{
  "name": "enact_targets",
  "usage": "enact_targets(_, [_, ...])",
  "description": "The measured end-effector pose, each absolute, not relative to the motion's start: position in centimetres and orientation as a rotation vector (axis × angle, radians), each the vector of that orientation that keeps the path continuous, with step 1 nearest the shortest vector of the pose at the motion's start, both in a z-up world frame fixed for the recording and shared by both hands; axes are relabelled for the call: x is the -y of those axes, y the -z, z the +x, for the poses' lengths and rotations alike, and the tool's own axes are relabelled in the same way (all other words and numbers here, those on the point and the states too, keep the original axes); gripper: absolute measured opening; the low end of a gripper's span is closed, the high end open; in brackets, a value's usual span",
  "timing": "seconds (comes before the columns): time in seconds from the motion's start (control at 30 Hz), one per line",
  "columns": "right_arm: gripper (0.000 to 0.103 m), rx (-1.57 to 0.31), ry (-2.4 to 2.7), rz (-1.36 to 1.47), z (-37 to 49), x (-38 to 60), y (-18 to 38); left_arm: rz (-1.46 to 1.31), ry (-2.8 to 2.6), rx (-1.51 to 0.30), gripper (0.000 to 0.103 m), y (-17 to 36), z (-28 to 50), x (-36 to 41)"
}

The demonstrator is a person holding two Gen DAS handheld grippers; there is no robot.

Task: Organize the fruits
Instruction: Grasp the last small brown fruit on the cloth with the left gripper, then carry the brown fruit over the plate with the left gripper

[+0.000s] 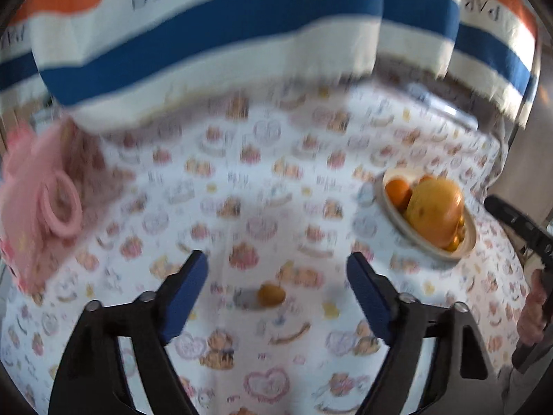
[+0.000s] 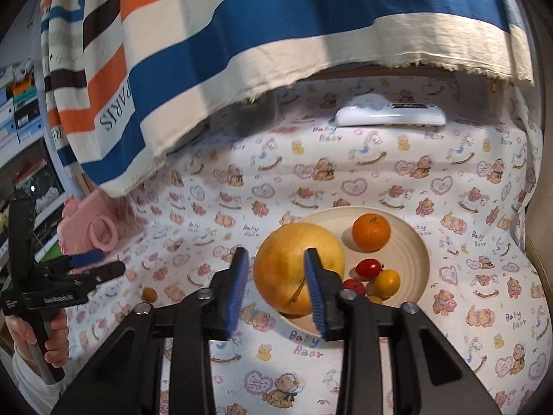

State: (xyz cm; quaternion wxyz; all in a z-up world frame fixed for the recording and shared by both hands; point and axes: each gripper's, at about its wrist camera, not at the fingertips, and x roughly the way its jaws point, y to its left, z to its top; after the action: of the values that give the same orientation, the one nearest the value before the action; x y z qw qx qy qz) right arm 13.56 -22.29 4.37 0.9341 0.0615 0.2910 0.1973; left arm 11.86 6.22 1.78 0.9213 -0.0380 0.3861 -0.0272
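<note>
striped cloth (image 2: 242, 52), far: "PARIS" | tablecloth (image 2: 449, 159): "Baby Bear" repeated among the bear prints | left gripper (image 2: 86, 259) body: small white label, unreadable

Bear-print tablecloth (image 2: 380, 180) carries cream bowl (image 2: 420, 242) (fruit inside), small orange fruit (image 1: 271, 294), pink toy (image 1: 41, 200), white remote (image 2: 390, 116)

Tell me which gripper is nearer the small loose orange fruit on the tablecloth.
Left gripper: open, fruit just ahead between its fingers. Right gripper sits over by the bowl.
</note>
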Motion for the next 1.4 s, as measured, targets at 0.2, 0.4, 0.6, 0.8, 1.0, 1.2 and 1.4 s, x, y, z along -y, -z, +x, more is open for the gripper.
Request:
enact_targets(0.2, [0.048, -0.606, -0.389, 0.107, 13.9, 22.2, -3.9, -0.115, 0.068, -0.914, 0.070, 1.6, 12.9, -6.3])
enact_targets(0.4, [0.048, -0.622, -0.374, 0.102, 14.2, 22.3, -3.7, -0.179, 0.077, -0.998, 0.055, 3.7, 14.2, -6.9])
enact_targets(0.6, [0.048, -0.631, -0.364, 0.088, 14.3, 22.2, -3.5, -0.156, 0.079, -0.995, 0.029, 3.4, 14.4, -6.5])
enact_targets(0.8, [0.048, -0.646, -0.343, 0.091, 14.5, 22.5, -3.3, -0.086, 0.070, -0.947, 0.023, 2.3, 13.7, -5.2])
enact_targets(1.0, [0.048, -0.639, -0.329, 0.107, 14.5, 23.0, -3.7, 0.037, 0.094, -0.842, 0.024, -1.1, 12.6, -2.0])
enact_targets(1.2, [0.048, -0.631, -0.307, 0.151, 14.7, 24.5, -4.4, 0.082, 0.186, -0.797, 0.024, -3.4, 13.1, 2.0])
enact_targets(1.4, [0.048, -0.641, -0.241, 0.225, 15.3, 27.5, -5.2, 0.118, 0.252, -0.750, 0.024, -5.3, 14.0, 6.8])
